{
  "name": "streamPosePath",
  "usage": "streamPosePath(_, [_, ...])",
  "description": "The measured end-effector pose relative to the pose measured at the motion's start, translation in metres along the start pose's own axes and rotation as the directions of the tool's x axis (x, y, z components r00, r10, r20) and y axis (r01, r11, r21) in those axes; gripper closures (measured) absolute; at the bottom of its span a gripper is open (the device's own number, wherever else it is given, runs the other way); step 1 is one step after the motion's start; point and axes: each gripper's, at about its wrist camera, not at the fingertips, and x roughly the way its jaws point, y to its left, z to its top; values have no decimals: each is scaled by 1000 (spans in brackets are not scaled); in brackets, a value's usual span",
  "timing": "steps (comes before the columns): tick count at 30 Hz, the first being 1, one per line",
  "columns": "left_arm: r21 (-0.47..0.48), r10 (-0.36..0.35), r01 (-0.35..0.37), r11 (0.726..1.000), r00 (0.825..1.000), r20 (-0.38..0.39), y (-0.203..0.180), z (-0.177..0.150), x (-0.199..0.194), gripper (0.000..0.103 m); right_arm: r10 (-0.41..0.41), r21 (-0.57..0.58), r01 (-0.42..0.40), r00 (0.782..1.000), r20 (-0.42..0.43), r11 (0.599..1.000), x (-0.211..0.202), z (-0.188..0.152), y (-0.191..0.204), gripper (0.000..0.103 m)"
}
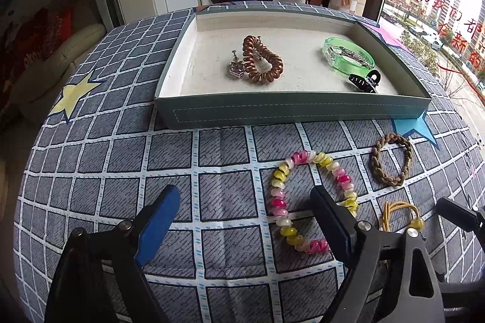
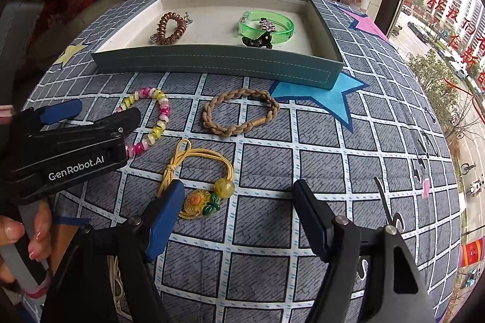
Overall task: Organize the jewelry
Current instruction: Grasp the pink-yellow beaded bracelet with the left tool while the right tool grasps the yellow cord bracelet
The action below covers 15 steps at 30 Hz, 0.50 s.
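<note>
My left gripper (image 1: pixel 245 209) hangs over the checked cloth (image 1: pixel 121 171) with its blue-padded jaws wide apart and nothing between them. Its right finger (image 1: pixel 330 220) overlaps the pink, yellow and white coil hair tie (image 1: pixel 283 192) in the left wrist view, though I cannot tell whether it touches.

My right gripper (image 2: pixel 239 212) also has its jaws apart, gripping nothing. Its left finger (image 2: pixel 165 213) sits just beside the yellow elastic hair tie (image 2: pixel 197 171) with the flower charm (close enough that contact is unclear).

The jewelry is split between two places. Inside the shallow grey-green tray (image 1: pixel 291 110) with its pale lining lie a brown coil hair tie (image 1: pixel 263 60), a small purple earring (image 1: pixel 235 69) touching it, a clear green bangle (image 1: pixel 348 54) and a black claw clip (image 1: pixel 363 82). On the cloth in front of the tray lie the multicoloured coil tie, a tan braided hair tie (image 1: pixel 392 160) and the yellow elastic tie.

The right wrist view shows things the left does not: the whole yellow tie with its flower and bead, the left gripper seen from the side, and a person's fingers (image 2: pixel 39 232) with painted nails around its handle. The left wrist view gives the clearer look at the earring, and only a sliver of the right gripper at its right edge.
</note>
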Motion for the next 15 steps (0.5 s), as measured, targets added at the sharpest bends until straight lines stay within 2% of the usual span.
streamPosePath(2, [18,-22,22,1000,1000,0,-5,0,-2,19,5,-8,-5,1000,-3,1000,-1,-1,0,32])
streamPosePath(5, [48,-48,48,998,999,-3,-12,0,-5,36,10,-20,-11,1000,-2,1000,-4,-3,2,45])
streamPosePath(6, [64,-54,55,996,999,-4,-16,0,-7,45,13,-24,-13,1000,-3,1000,-5,-3,3,53])
streamPosePath(7, [82,-63,63,995,998,-4,-20,0,-8,58,15,-26,-15,1000,-2,1000,-6,-4,4,64])
streamPosePath(8, [101,-67,68,993,998,-5,-23,-1,-9,65,18,-27,-18,1000,-2,999,-7,-4,5,70])
streamPosePath(9, [119,-64,64,991,998,-5,-27,-1,-10,81,21,-29,-21,1000,-4,999,-7,-4,5,77])
streamPosePath(12, [136,-66,65,989,998,3,-31,-6,-14,82,39,-12,-39,999,-6,999,-8,-5,1,78])
streamPosePath(15, [104,-94,91,990,995,20,-23,-10,-22,82,58,25,-58,998,-7,998,-10,-6,-10,78])
